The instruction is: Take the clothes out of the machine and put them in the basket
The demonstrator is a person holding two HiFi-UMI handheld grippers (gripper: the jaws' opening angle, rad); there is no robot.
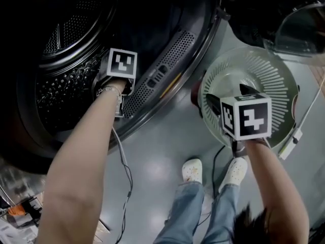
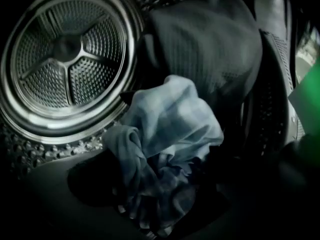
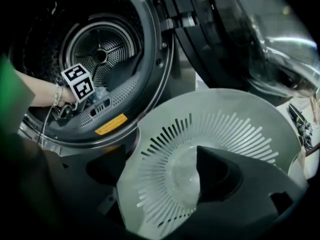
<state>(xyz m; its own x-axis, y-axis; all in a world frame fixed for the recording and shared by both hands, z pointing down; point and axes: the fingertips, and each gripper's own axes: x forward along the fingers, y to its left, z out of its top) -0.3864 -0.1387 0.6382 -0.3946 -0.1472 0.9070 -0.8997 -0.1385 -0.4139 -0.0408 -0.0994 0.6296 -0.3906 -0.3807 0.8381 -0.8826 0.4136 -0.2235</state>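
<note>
Bunched close against the left gripper's camera is a crumpled pale-blue cloth point(image 2: 165, 134). Its folds gather to a narrow neck at 6 o'clock of that view, where the left gripper point(image 2: 150, 219) has its jaws closed on it. The pinch sits low on the bundle, I judge so that the whole piece comes away in one pull. Behind it, toward 1 o'clock, a larger dark grey garment point(image 2: 210, 44) slumps against the wall of the perforated steel drum point(image 2: 65, 59). So at least two pieces are inside the machine and none is in the basket yet.

In the head view the person's bare left forearm point(image 1: 81, 161) reaches through the round opening at 10 o'clock. The gripper's marker cube lies just over the dark vented door ring point(image 1: 162, 75) rather than deep inside, which fits the cloth lying near the front lip.

Rightward, at 3 o'clock of the head view, the pale translucent round plastic basket with radial slots point(image 1: 284, 80) sits just beside the machine's mouth, below the swung-open glass door point(image 3: 280, 49). That placement probably keeps the carry short. It holds no clothes. Above its bowl hovers the right gripper point(image 3: 165, 184), jaws wide apart with nothing between them but the basket's slotted bottom. It is likely ready to steady the basket or take the next piece.
</note>
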